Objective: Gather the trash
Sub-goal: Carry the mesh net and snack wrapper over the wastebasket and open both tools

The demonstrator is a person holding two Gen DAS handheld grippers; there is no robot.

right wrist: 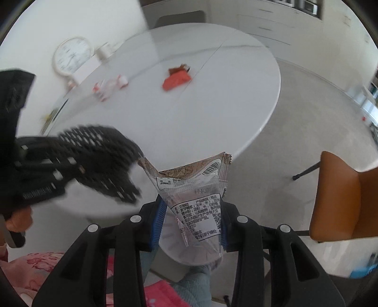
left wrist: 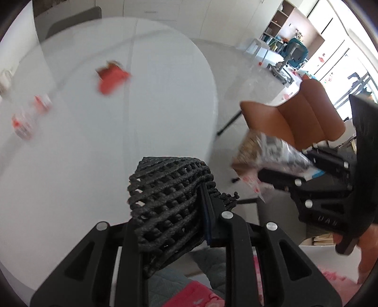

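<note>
My left gripper (left wrist: 200, 212) is shut on a black woven mesh bag (left wrist: 165, 200), held over the near edge of the white round table (left wrist: 153, 106); the bag also shows in the right wrist view (right wrist: 94, 160). My right gripper (right wrist: 191, 219) is shut on a clear printed snack wrapper (right wrist: 196, 196), also seen in the left wrist view (left wrist: 271, 155), right of the bag. A red wrapper (right wrist: 177, 79) lies mid-table, also in the left wrist view (left wrist: 112, 79). Small red-and-white wrappers (right wrist: 108, 86) lie to its left, blurred in the left wrist view (left wrist: 30, 115).
An orange chair (left wrist: 307, 118) stands right of the table, also in the right wrist view (right wrist: 342, 198). A round white clock (right wrist: 72, 56) and a white cup (right wrist: 104, 52) stand at the table's far left by the wall. A grey chair (right wrist: 179, 16) is behind the table.
</note>
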